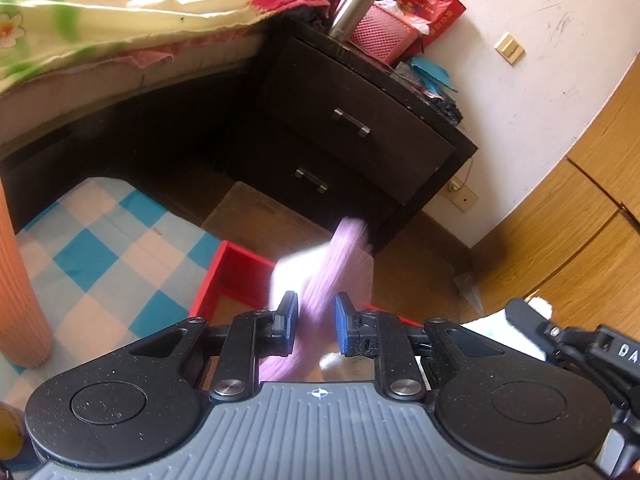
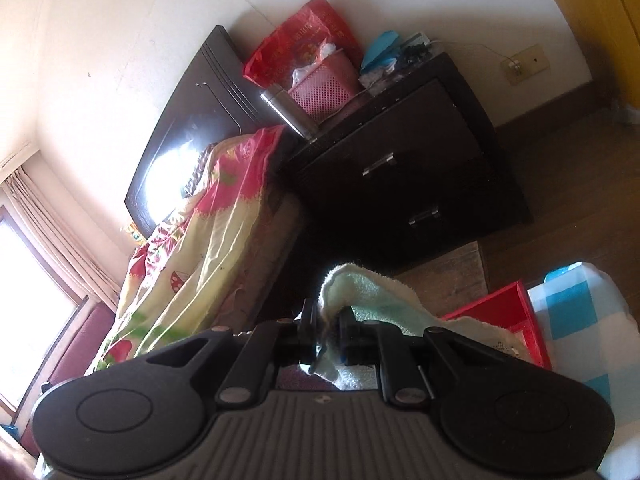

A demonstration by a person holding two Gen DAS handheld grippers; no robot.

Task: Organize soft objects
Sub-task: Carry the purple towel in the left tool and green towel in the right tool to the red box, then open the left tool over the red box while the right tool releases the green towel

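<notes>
In the left wrist view my left gripper point(image 1: 316, 320) is shut on a lilac ribbed sock point(image 1: 332, 272) that sticks up between the blue pads, blurred, over a red open box point(image 1: 232, 276). My right gripper shows at the right edge of the same view point(image 1: 532, 312), shut on a pale cloth. In the right wrist view my right gripper point(image 2: 326, 328) is shut on a pale green and white towel point(image 2: 372, 300) that drapes to the right, near the red box point(image 2: 516, 312).
A blue and white checked mat point(image 1: 100, 248) lies left of the box. A dark two-drawer nightstand point(image 1: 360, 128) carries a steel flask point(image 1: 354, 8) and a pink basket point(image 1: 380, 32). A bed with a floral quilt point(image 1: 120, 12) lies beyond. An orange roll point(image 1: 16, 280) stands at left.
</notes>
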